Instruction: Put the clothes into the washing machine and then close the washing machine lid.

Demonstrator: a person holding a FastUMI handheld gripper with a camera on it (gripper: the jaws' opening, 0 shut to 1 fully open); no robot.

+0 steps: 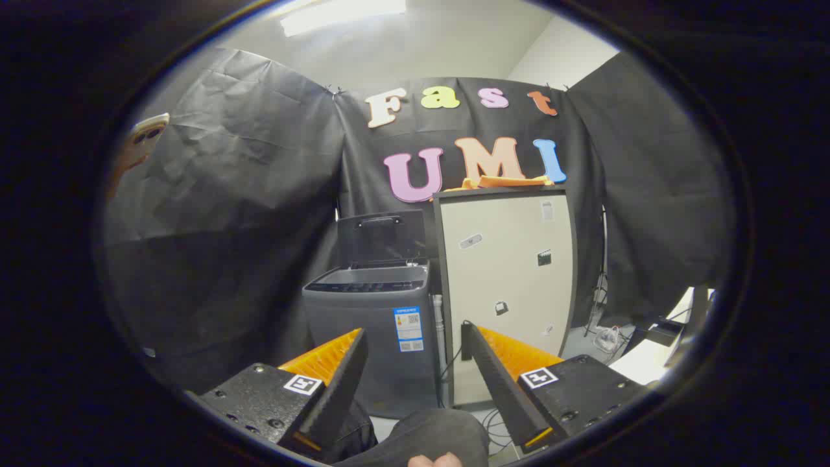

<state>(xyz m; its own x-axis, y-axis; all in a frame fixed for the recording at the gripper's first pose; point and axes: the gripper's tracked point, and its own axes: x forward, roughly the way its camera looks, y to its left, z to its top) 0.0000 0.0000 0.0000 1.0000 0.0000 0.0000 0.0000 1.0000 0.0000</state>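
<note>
A grey top-loading washing machine (pixel 376 324) stands on the floor some way beyond my fingers, its dark lid (pixel 381 237) raised upright at the back. To its right is a tall cream cabinet (pixel 509 285), and an orange cloth (pixel 502 182) lies on the cabinet's top. My gripper (pixel 414 340) is open, fingers wide apart with nothing between them, held well short of the machine and aimed at the gap between machine and cabinet.
Black cloth walls close the booth behind and on both sides. A person's knee in dark trousers (pixel 421 438) and a hand show just below the fingers. Cables (pixel 496 425) lie on the floor by the cabinet; a white table edge (pixel 648 363) is at the right.
</note>
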